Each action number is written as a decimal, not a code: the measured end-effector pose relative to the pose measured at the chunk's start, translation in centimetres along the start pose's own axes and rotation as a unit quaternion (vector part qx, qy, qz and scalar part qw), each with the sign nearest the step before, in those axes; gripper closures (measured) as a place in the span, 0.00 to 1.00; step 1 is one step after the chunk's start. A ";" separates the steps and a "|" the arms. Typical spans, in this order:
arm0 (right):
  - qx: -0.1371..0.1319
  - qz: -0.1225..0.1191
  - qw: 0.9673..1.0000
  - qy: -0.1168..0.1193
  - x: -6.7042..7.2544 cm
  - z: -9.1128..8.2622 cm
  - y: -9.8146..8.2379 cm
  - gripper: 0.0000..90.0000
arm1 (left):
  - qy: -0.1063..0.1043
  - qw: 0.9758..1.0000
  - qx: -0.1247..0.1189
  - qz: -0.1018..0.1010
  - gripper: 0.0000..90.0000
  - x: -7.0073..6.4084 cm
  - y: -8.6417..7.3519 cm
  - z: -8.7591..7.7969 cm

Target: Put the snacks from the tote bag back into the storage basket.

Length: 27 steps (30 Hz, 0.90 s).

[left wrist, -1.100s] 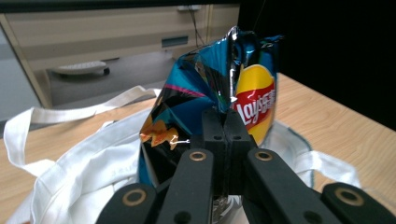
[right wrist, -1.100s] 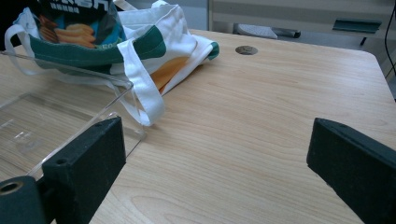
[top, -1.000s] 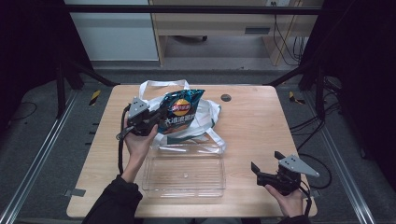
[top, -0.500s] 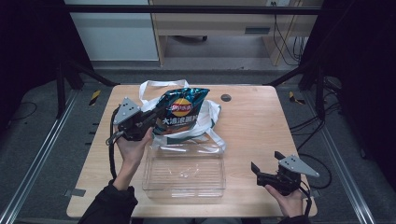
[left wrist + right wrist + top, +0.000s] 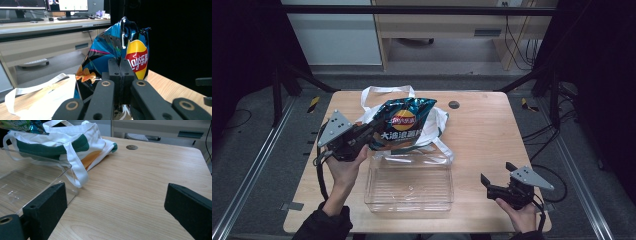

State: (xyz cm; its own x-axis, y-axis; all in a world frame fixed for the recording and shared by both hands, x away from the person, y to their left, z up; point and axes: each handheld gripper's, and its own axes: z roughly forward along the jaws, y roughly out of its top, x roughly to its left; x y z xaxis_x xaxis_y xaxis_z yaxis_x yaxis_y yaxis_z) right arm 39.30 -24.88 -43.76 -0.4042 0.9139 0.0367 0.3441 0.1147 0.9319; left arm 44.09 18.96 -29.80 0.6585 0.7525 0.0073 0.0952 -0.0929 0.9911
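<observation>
The left gripper [image 5: 371, 131], jaws pinched on an edge of the chip bag [image 5: 404, 125], holds it above the white tote bag [image 5: 438, 121]; to do this well, carry it level over the clear bin [image 5: 409, 182] and lower it before letting go. The right gripper [image 5: 496, 186] rests near the table's [image 5: 492, 125] front right edge, jaws spread on nothing. The tote's mouth is hidden behind the bag, so it may hold more.
</observation>
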 end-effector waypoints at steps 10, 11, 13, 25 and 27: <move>0.000 0.002 1.000 0.002 0.0 0.0 0.0 0.05 | -0.003 1.000 -0.009 0.001 1.00 -0.8 0.6 -1.6; -0.001 0.002 1.000 0.001 0.0 0.0 0.0 0.05 | -0.002 1.000 -0.008 0.004 1.00 -0.9 0.6 -1.8; -0.001 0.001 1.000 -0.001 0.0 -0.1 0.0 0.05 | -0.003 1.000 -0.009 0.006 1.00 -1.2 0.6 -2.2; -0.002 -0.001 1.000 0.000 0.0 -0.1 0.1 0.05 | -0.023 1.000 -0.015 0.012 1.00 -3.0 0.0 -3.6; -0.002 -0.001 1.000 -0.001 -0.1 -0.1 0.1 0.05 | -0.027 0.999 -0.013 0.013 1.00 -3.4 -0.2 -3.7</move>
State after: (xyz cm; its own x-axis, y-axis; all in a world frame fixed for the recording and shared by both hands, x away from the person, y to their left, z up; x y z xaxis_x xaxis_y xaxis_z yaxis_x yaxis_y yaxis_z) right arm 39.24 -25.00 -43.65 -0.4040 0.9141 0.0341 0.3389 0.1150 0.9338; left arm 39.12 18.84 -29.56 0.6994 0.7142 0.0269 0.0586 -0.0948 0.9938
